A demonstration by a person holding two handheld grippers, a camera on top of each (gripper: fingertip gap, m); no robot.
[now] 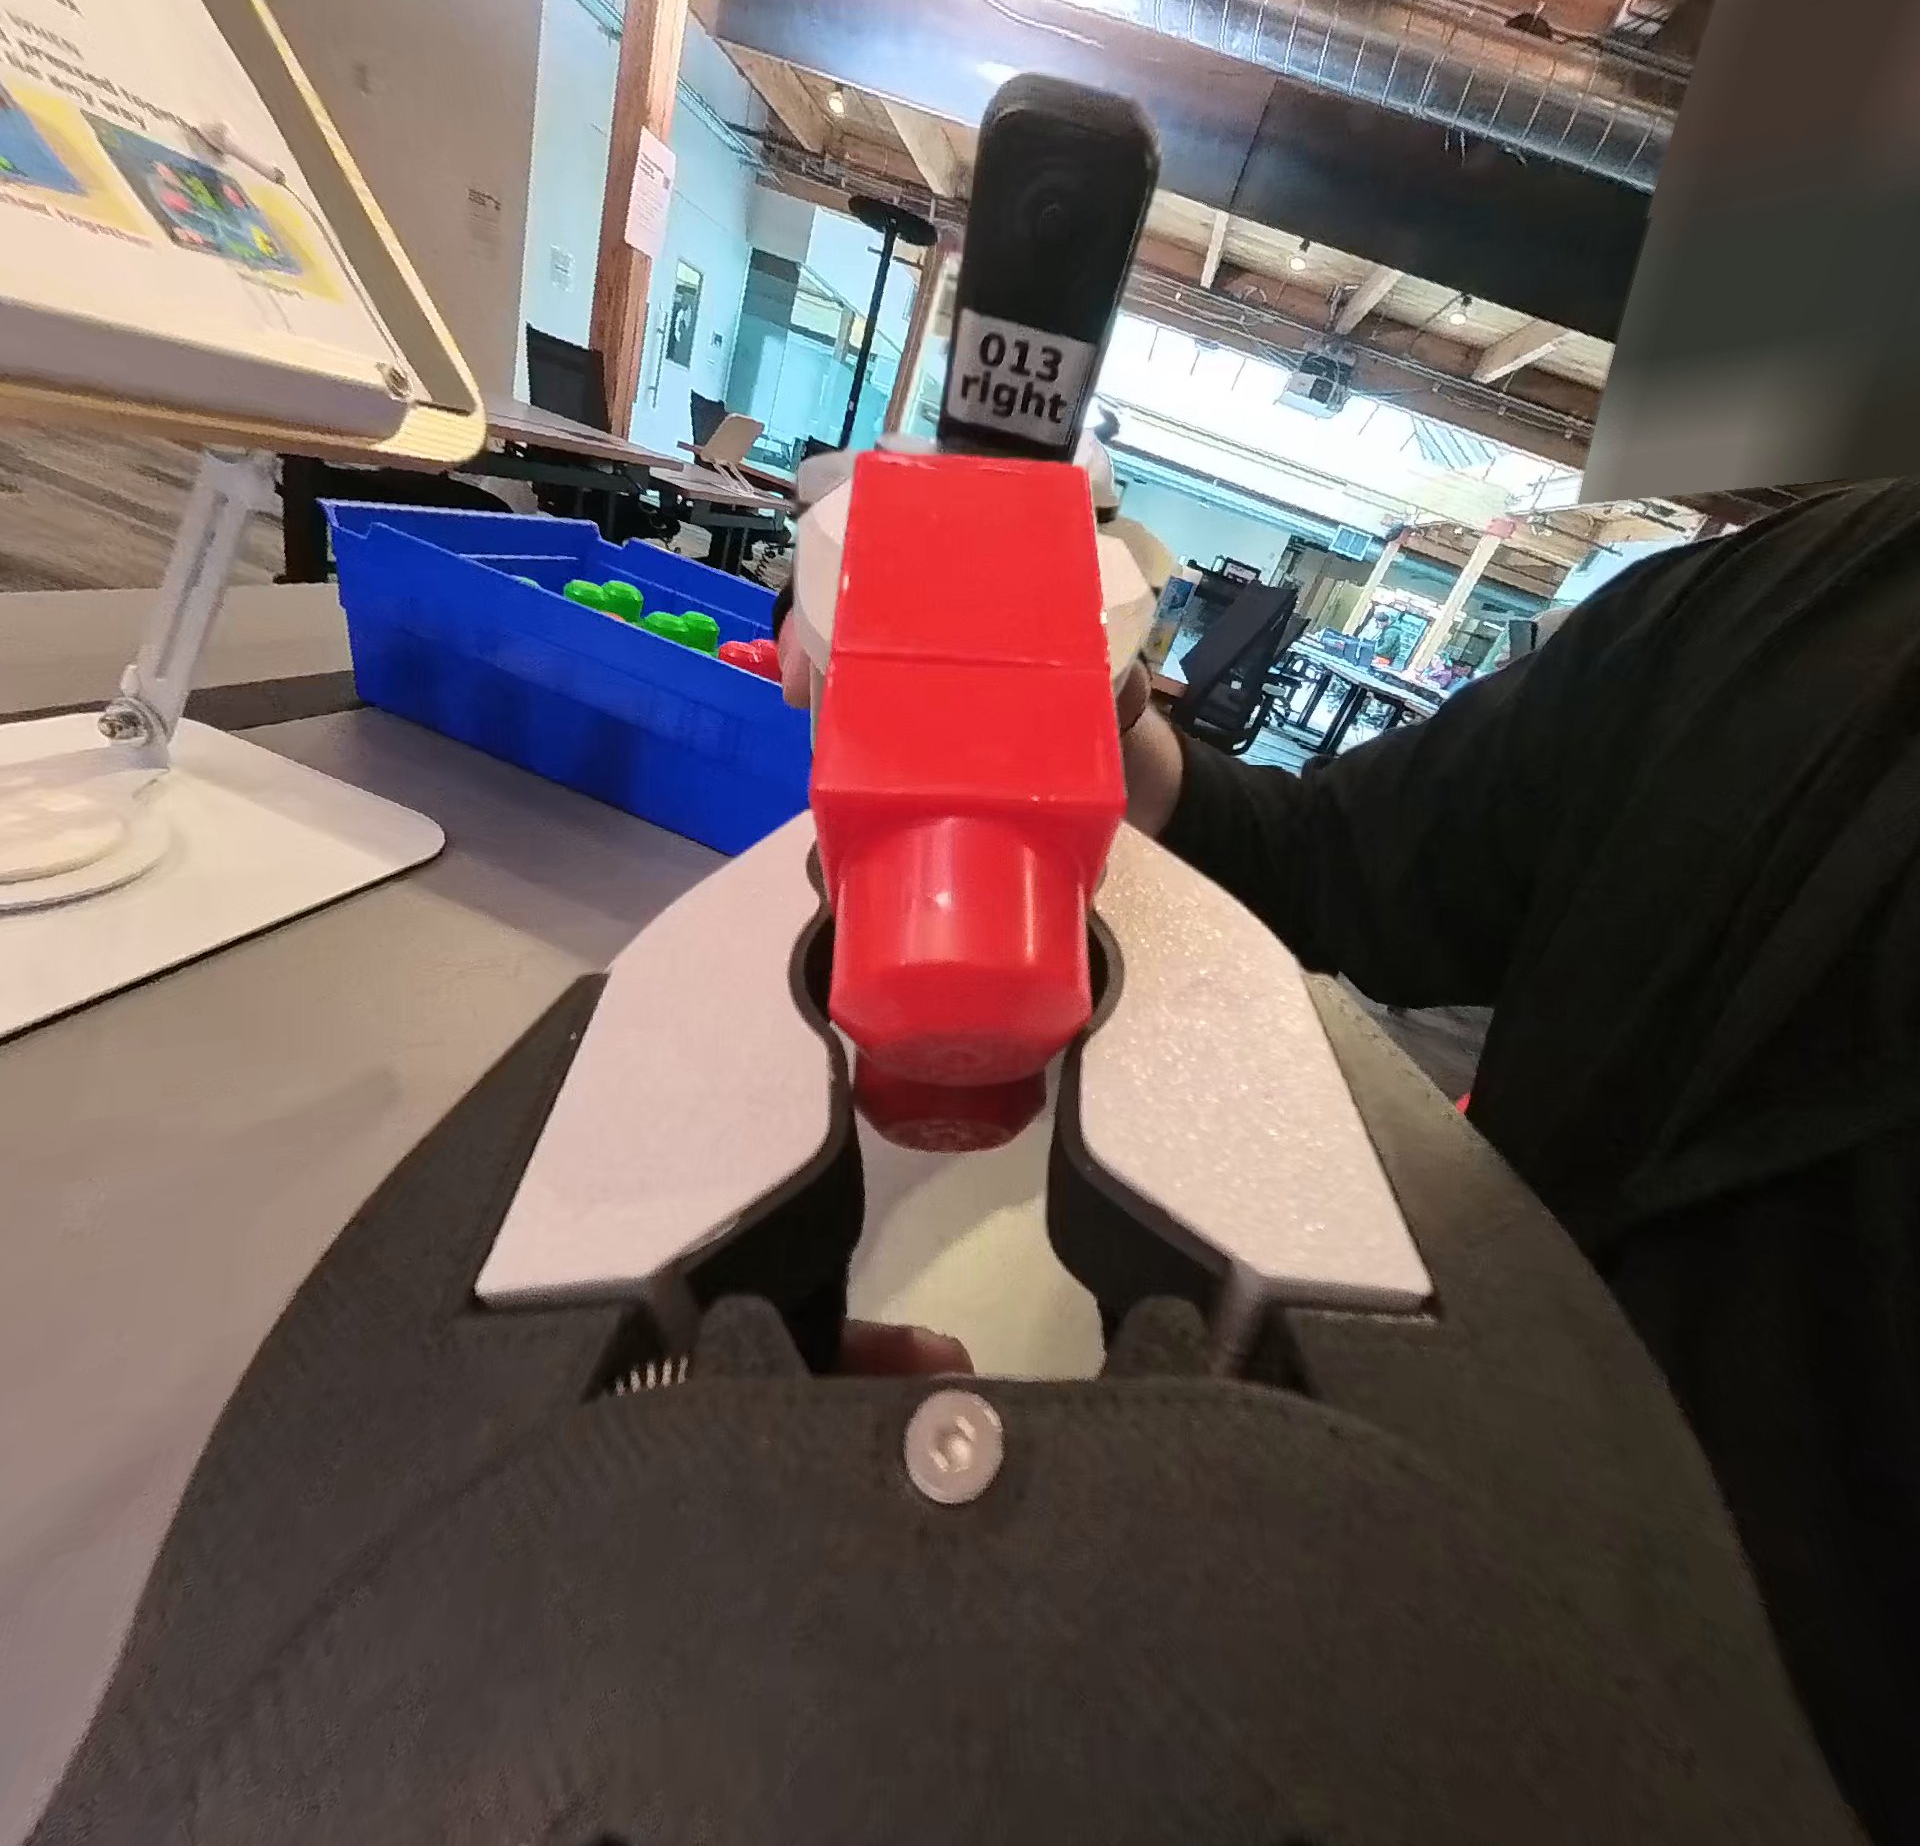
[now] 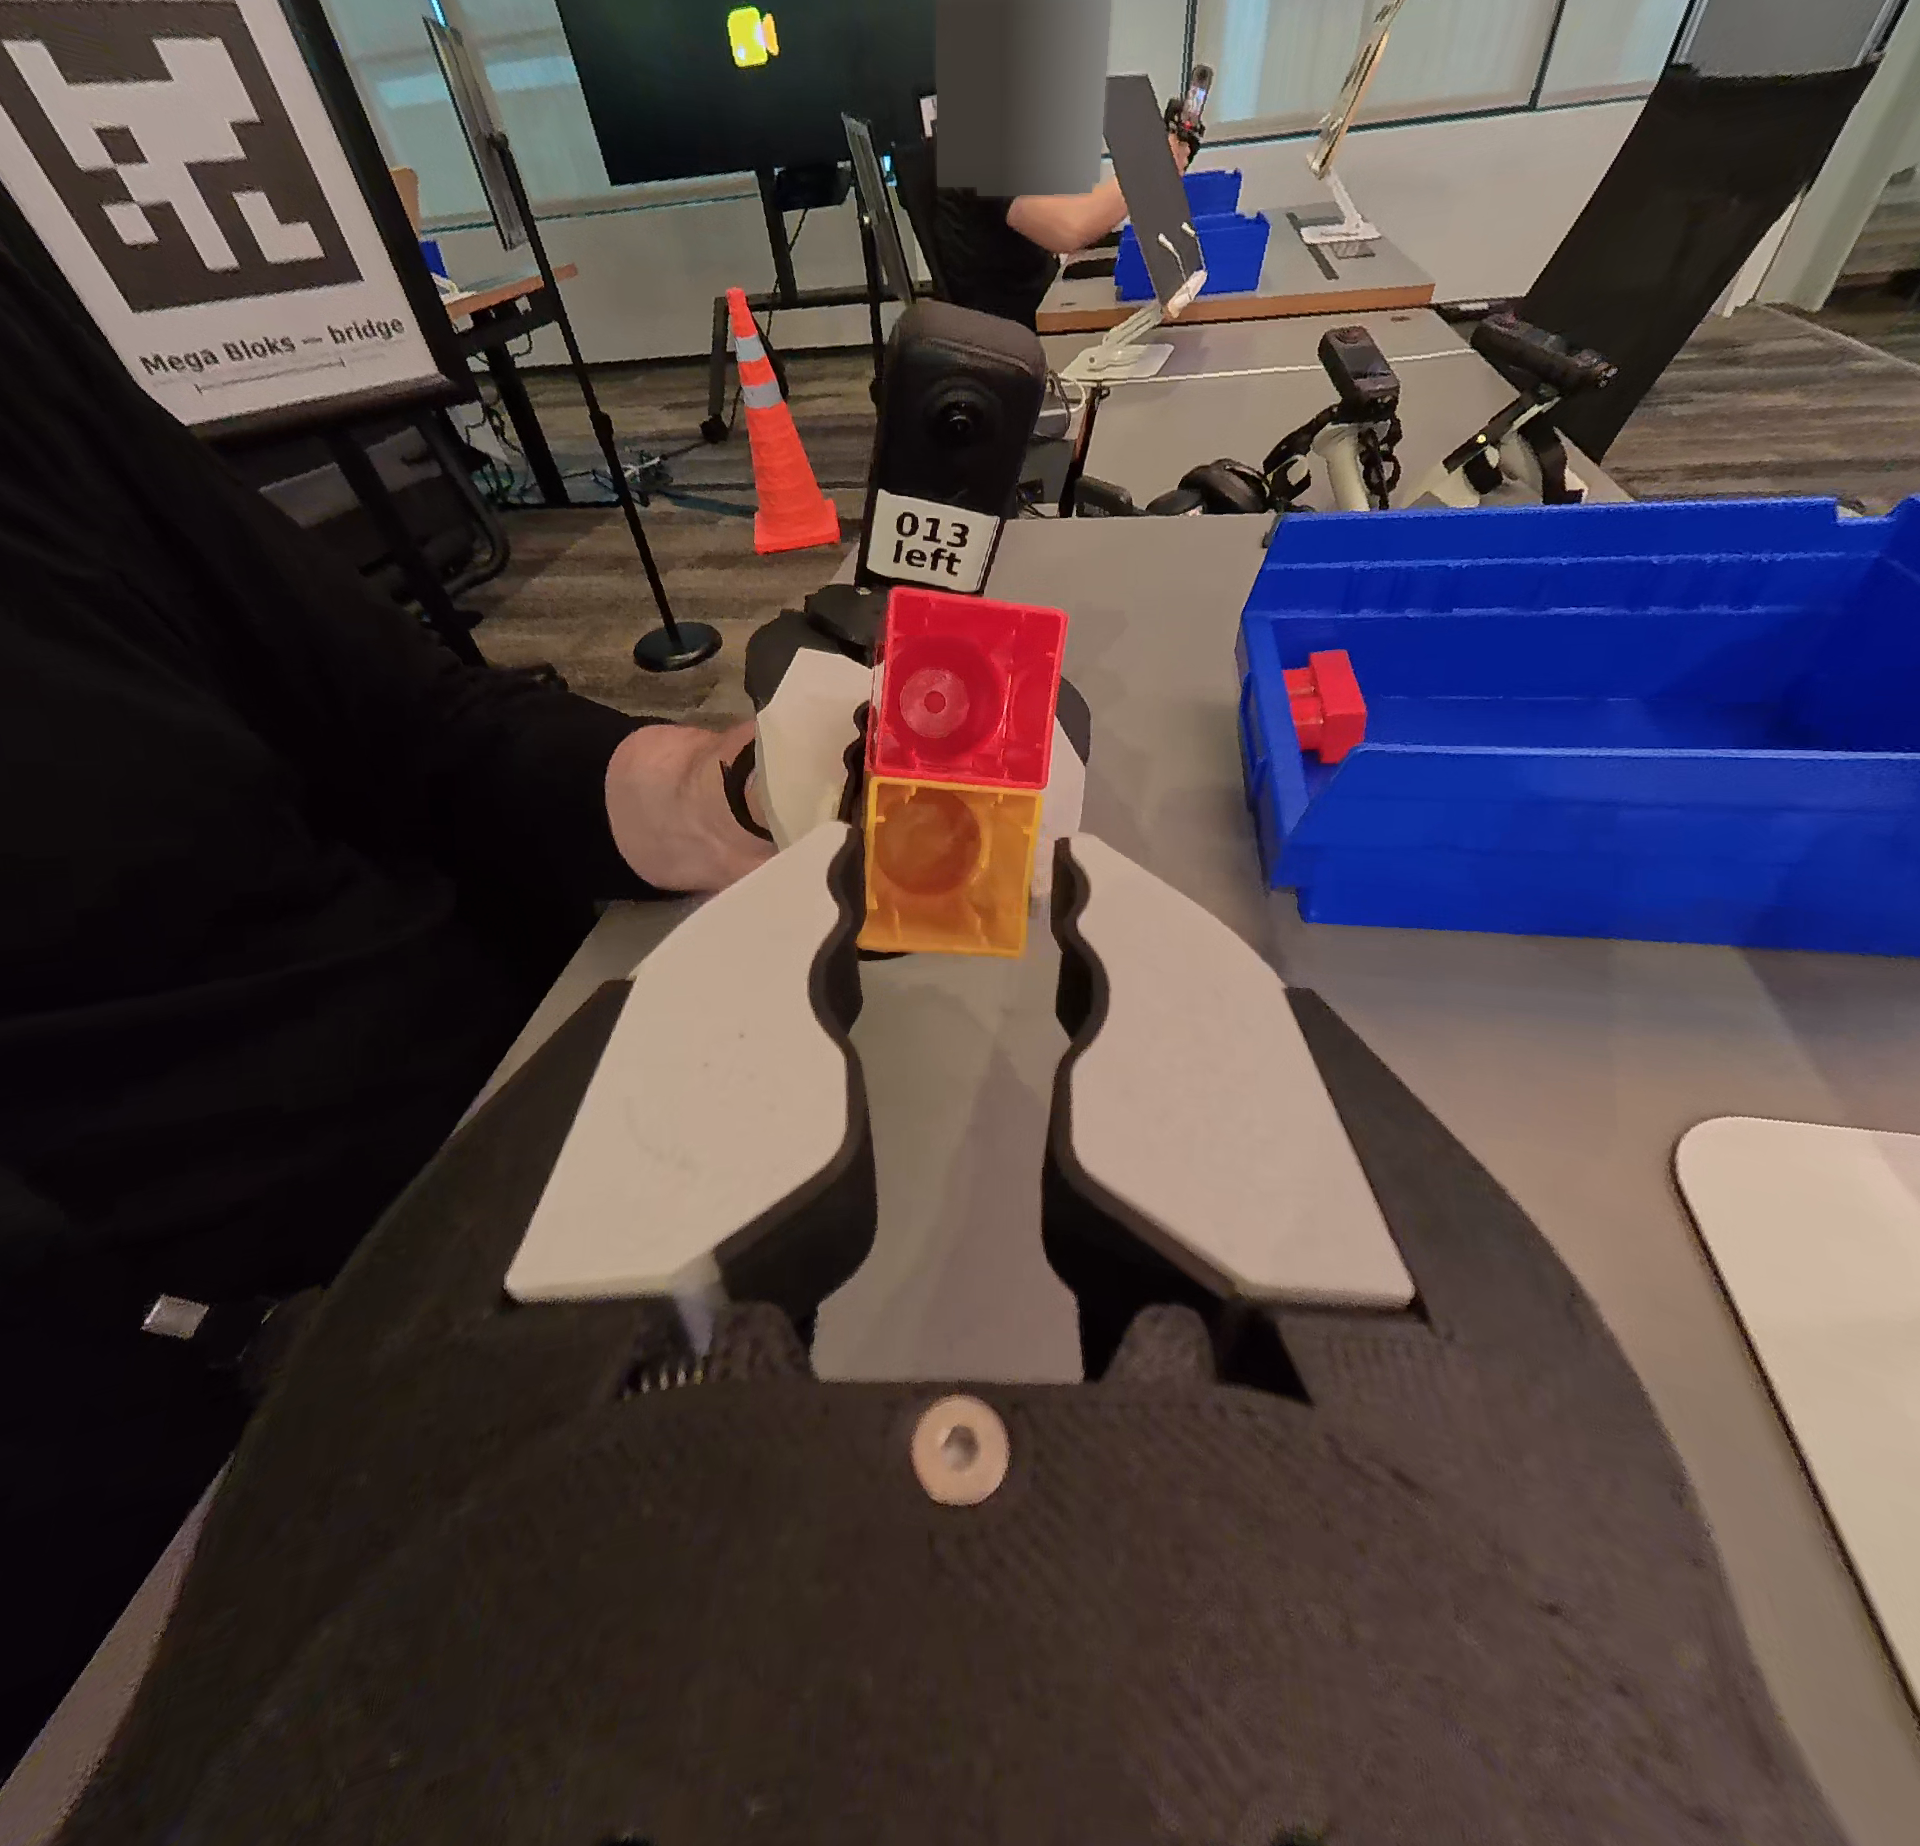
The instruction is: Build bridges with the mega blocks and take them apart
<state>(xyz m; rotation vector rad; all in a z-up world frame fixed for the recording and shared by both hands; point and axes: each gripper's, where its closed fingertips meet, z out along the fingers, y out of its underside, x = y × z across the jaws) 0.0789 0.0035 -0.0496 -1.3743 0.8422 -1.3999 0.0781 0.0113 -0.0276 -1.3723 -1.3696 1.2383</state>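
In the left wrist view, two joined red blocks (image 1: 966, 653) are held in the air between both grippers, studs toward me. My left gripper (image 1: 961, 861) is shut on the near red block, with its studs between the pads. The right gripper's white fingers (image 1: 1127, 591) flank the far end. In the right wrist view, the stack shows its hollow undersides: a red block (image 2: 966, 700) above a yellow block (image 2: 945, 861). My right gripper (image 2: 951, 851) stands around the yellow block. Its left pad touches, and a thin gap shows at the right pad. The left gripper's fingers (image 2: 800, 747) clasp the stack from behind.
A blue bin (image 1: 540, 695) on the grey table (image 1: 312, 1121) holds green blocks (image 1: 644, 612) and red ones. In the right wrist view the bin (image 2: 1558, 840) has a red block (image 2: 1325, 705) on its rim. A white stand (image 1: 208, 861) carries an instruction sheet; its base (image 2: 1818, 1329) shows too. My two grippers' fingertips are within a few centimetres of each other.
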